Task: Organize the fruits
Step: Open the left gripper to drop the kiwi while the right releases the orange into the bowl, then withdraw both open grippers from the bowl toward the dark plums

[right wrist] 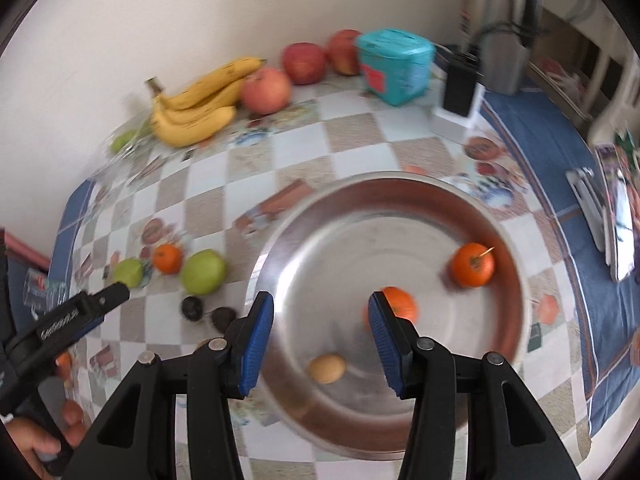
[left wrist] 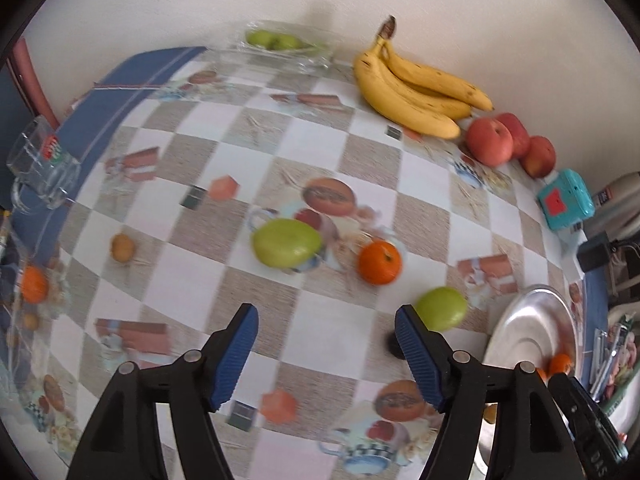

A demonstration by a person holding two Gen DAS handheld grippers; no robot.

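My left gripper [left wrist: 326,312] hangs open over the checked tablecloth with nothing between its fingers. Ahead of it lie a large green fruit [left wrist: 286,242], an orange [left wrist: 379,262] and a smaller green fruit [left wrist: 442,308] beside the right finger. My right gripper [right wrist: 320,300] stands open above a round metal plate [right wrist: 360,240]. In the plate are two oranges [right wrist: 472,266] [right wrist: 400,306] and a small yellow-brown fruit [right wrist: 326,368], which lies untouched below the fingers. Bananas [left wrist: 416,84] and red apples [left wrist: 490,140] line the wall.
A glass bowl [left wrist: 304,60] with green fruit stands at the back wall, a glass mug [left wrist: 40,160] at the left edge. A teal box [right wrist: 394,66] and a black device [right wrist: 460,84] sit at the back right. Two dark fruits [right wrist: 192,307] lie left of the plate.
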